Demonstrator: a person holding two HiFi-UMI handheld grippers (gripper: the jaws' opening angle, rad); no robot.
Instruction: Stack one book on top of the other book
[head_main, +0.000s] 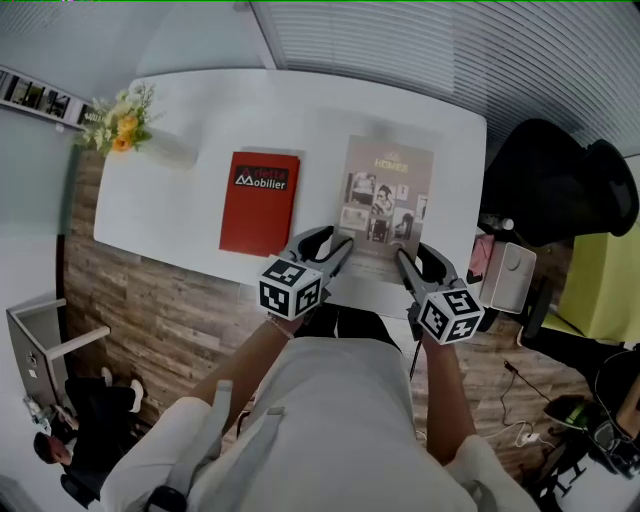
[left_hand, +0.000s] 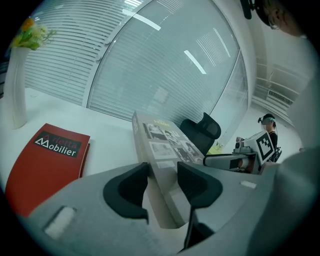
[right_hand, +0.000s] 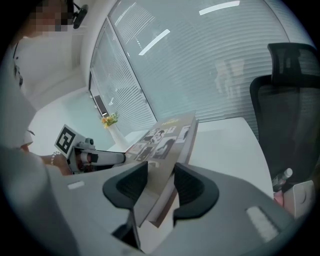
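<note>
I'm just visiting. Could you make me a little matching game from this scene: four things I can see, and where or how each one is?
1 red book
2 grey book
3 flowers
4 black chair

A at the table's far left corner
B off the table, to its right
C held by the left gripper and right gripper
D lying flat, untouched

Pairs: 1-D, 2-C, 3-A, 4-B

Grey photo-cover book (head_main: 385, 200) gripped at near corners; red book (head_main: 260, 202) flat beside it
</note>
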